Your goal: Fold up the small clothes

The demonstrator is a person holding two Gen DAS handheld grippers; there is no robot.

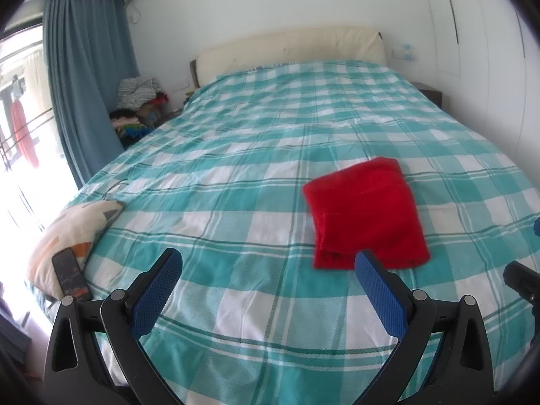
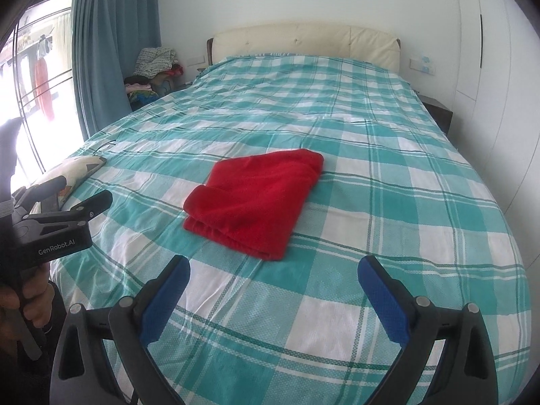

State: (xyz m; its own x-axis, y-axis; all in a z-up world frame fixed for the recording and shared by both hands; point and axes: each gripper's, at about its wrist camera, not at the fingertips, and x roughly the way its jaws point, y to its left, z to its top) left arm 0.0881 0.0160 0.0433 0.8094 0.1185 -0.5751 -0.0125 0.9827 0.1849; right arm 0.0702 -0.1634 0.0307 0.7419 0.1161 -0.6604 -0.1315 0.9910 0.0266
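A red garment (image 1: pixel 366 212) lies folded into a flat rectangle on the teal and white checked bed cover (image 1: pixel 236 155). It also shows in the right wrist view (image 2: pixel 256 199). My left gripper (image 1: pixel 268 263) is open and empty, held above the cover just short of the garment's near edge and to its left. My right gripper (image 2: pixel 273 270) is open and empty, just short of the garment's near corner. The left gripper's black body (image 2: pixel 57 233) shows at the left of the right wrist view.
A patterned pillow (image 1: pixel 72 233) with a phone (image 1: pixel 71 275) on it lies at the bed's left edge. A pile of clothes (image 1: pixel 138 104) sits by the blue curtain (image 1: pixel 84 77). A cream headboard (image 2: pixel 303 42) is at the far end, a nightstand (image 2: pixel 438 111) on the right.
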